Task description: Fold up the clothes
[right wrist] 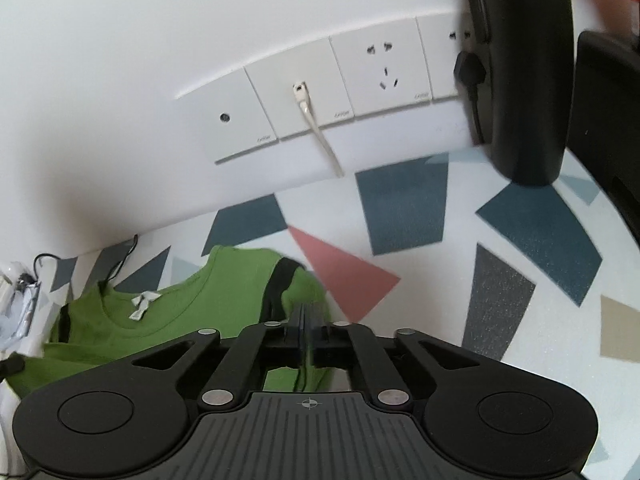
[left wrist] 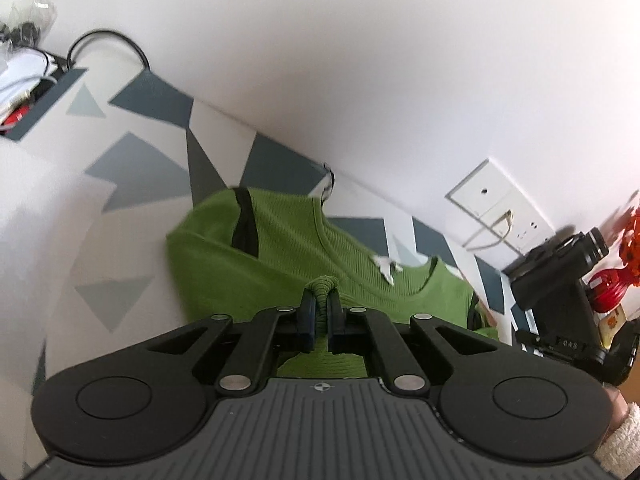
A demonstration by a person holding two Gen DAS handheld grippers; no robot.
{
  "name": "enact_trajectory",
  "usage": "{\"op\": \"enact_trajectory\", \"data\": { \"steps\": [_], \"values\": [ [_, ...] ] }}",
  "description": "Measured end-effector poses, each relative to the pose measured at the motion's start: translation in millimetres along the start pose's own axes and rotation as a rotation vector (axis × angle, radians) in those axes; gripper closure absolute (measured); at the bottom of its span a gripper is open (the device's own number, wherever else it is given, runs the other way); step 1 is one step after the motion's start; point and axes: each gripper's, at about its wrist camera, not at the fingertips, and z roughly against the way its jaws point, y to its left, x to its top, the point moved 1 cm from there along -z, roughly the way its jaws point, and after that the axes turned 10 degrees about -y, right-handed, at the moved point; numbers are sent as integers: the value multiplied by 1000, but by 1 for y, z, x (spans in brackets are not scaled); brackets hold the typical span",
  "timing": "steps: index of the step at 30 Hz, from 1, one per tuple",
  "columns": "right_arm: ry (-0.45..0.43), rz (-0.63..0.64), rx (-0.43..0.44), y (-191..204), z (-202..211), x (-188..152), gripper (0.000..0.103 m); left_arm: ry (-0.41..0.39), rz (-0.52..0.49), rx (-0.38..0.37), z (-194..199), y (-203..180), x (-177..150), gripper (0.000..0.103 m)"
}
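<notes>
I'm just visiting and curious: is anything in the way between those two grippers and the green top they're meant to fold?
Nothing visible. The left gripper is already shut on a bunched ridge of the green top, and the right gripper has its jaws closed on the fabric edge near the black stripe.

White wall (right wrist: 160,40) behind the work surface. Surface covered by a mat (right wrist: 400,208) printed with grey, blue, pink and tan triangles and quadrilaterals. Row of white wall plates (right wrist: 328,92) just above the mat; pale cable (right wrist: 320,136) plugged into one plate and hanging down. Black bottle (right wrist: 524,72) upright on the mat at right, near the wall, dark plug (right wrist: 469,70) beside it. Black cable (left wrist: 108,46) loops at far left over a tray of clutter (left wrist: 20,92). Red ornament (left wrist: 612,280) at right edge.
</notes>
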Motion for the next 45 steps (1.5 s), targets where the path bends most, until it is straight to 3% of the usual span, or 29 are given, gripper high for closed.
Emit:
{"op": "enact_trajectory", "data": {
  "steps": [1, 2, 5, 7, 10, 13, 22, 29, 36, 37, 39, 40, 43, 45],
  "values": [
    [14, -9, 2, 0, 0, -2, 75, -7, -4, 1, 2, 0, 1, 98],
    [25, -15, 1, 0, 0, -5, 69, -12, -9, 3, 3, 0, 2, 98],
    [59, -31, 5, 2, 0, -14, 69, -25, -18, 8, 7, 1, 4, 98],
    [78, -29, 20, 5, -1, -20, 74, -33, -26, 8, 8, 1, 5, 98],
    [110, 6, 1, 11, -7, -28, 94, -41, -38, -2, 9, -2, 5, 98],
    [102, -37, -25, 3, -8, -30, 100, -42, -60, -15, 11, -8, 3, 98],
    [-36, -281, 11, -25, -5, -7, 101, -73, -108, -26, 10, -19, 5, 98],
    [-48, -244, -3, -10, -35, 13, 101, -72, -77, 9, 2, -5, 15, 98],
    [-13, -140, -70, 0, -76, 12, 101, 22, -45, 100, -38, 25, -1, 98],
    [-12, -114, -77, 1, -79, 11, 100, 25, -31, 112, -43, 29, -2, 98],
    [-18, -89, -88, 3, -80, 11, 87, 25, -8, 117, -48, 35, -2, 98],
    [-25, -88, -86, 3, -76, 11, 76, 24, 2, 120, -51, 38, -3, 97],
    [-32, -52, -67, 5, -58, 9, 70, 35, -13, 122, -53, 37, -1, 89],
    [-15, -25, -57, 6, -46, 4, 63, 35, 0, 135, -51, 38, 2, 57]
  ]
}}
